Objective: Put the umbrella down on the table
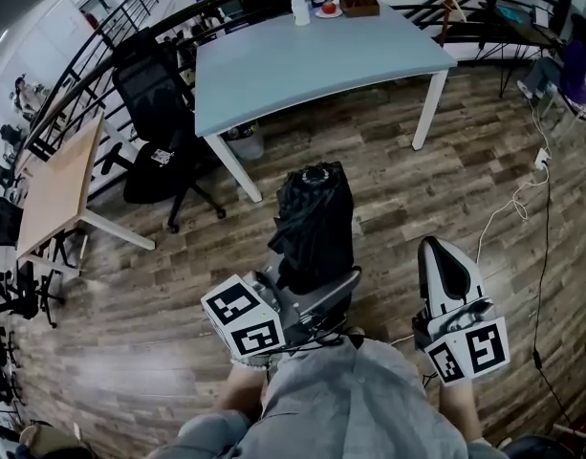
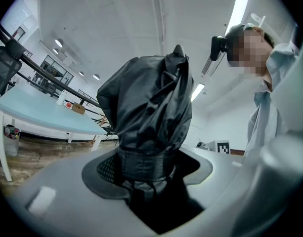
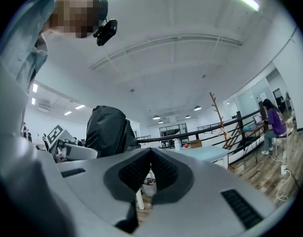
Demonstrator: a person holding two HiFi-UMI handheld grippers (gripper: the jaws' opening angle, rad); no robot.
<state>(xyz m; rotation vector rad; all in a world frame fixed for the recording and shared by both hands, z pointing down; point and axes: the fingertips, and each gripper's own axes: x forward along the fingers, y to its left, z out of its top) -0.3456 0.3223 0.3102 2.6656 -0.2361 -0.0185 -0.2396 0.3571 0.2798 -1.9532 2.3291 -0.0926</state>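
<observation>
A folded black umbrella (image 1: 316, 220) stands upright in my left gripper (image 1: 312, 283), in front of my body and above the wooden floor. In the left gripper view the pads press on the umbrella's strapped band (image 2: 146, 164) from both sides, so my left gripper (image 2: 149, 171) is shut on it, and the bunched fabric rises above the jaws. My right gripper (image 1: 439, 251) is to the right of the umbrella, apart from it, with its jaw tips together and nothing between them (image 3: 151, 154). The light blue table (image 1: 312, 60) stands ahead, well beyond both grippers.
On the table's far edge are a white bottle (image 1: 299, 8), a plate with something red (image 1: 328, 10) and a brown box (image 1: 359, 4). A black office chair (image 1: 159, 113) and a wooden table (image 1: 58, 185) stand at the left. A cable (image 1: 522, 199) lies on the floor at the right.
</observation>
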